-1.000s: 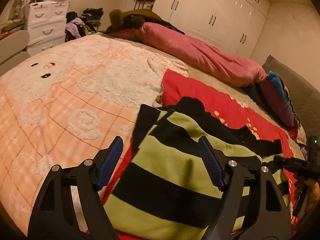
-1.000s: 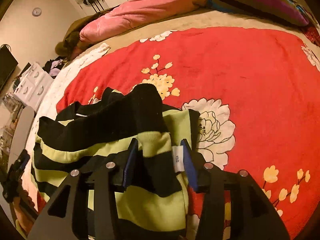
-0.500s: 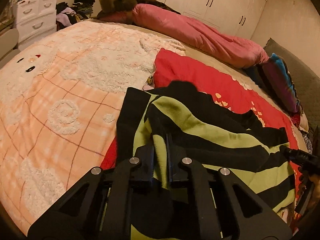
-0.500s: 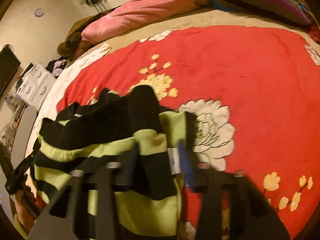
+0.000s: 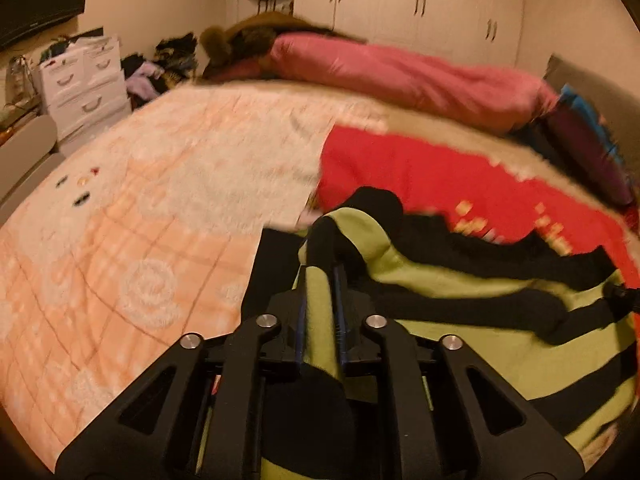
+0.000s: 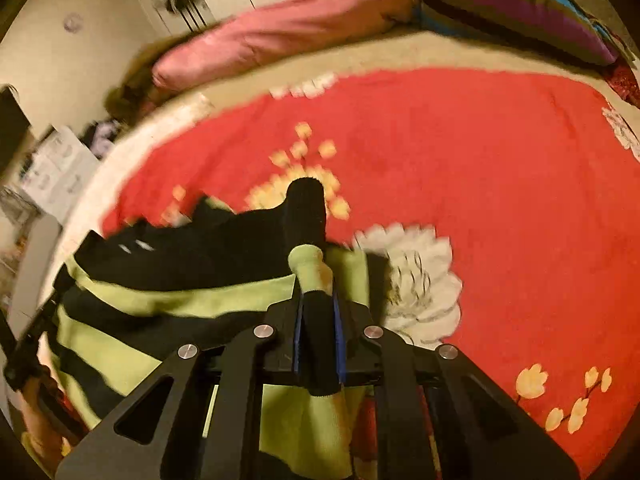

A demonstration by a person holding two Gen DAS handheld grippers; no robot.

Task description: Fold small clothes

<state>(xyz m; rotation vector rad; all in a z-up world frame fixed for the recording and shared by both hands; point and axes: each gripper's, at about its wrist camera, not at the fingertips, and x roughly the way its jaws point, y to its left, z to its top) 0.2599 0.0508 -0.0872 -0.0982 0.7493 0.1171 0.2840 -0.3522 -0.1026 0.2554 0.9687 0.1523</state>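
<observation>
Knit fabric, lime and black, is bunched in both my tongs: the left tongs [image 5: 319, 312] and the right tongs [image 6: 318, 320] are each pinched nearly closed on a ridge of the striped sweater [image 5: 460, 304]. I think either thin pinch could slip if I pull the two apart too hard. The sweater lies on the red floral blanket [image 6: 480, 184] on the bed, stretching between my tongs, its far edge rumpled.

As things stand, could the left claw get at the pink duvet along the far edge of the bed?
Probably not yet: the left claw is shut on a fold of the striped garment, and the pink duvet lies far across the bed.
</observation>
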